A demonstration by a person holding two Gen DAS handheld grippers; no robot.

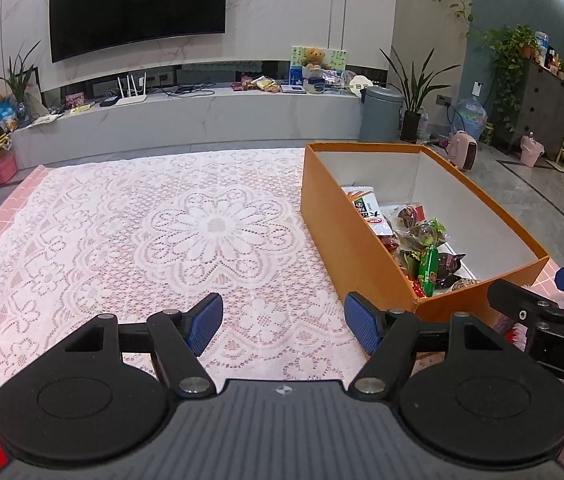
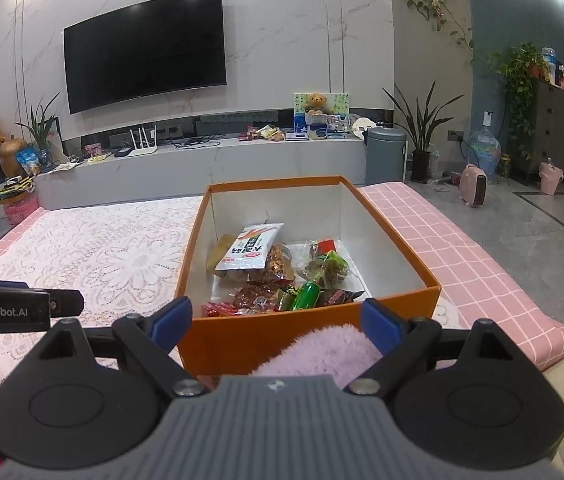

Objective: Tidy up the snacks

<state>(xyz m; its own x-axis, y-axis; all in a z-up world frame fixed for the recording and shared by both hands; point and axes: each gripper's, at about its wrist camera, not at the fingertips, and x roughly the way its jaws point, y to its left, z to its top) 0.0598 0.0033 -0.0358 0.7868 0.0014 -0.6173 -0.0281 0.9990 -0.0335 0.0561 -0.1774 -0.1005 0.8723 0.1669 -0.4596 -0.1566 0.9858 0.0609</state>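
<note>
An orange box (image 2: 398,236) with white inner walls stands on the lace-covered table (image 1: 122,232). It holds several wrapped snacks: a white packet (image 2: 248,250), a green stick (image 2: 307,295) and red and dark wrappers. In the left wrist view the same box (image 1: 346,236) lies to the right, with the snacks (image 1: 426,252) inside. My left gripper (image 1: 282,326) hovers open over bare lace, left of the box's near corner. In front of the box's near wall my right gripper (image 2: 278,320) is open too, nothing between its fingers. A fluffy pink fabric (image 2: 322,354) lies under it.
A pink checked cloth (image 2: 462,260) covers the table to the right of the box. Beyond the table stand a low TV bench (image 2: 210,164), a grey bin (image 2: 385,156) and potted plants. The right gripper's arm (image 1: 550,320) shows at the left view's right edge.
</note>
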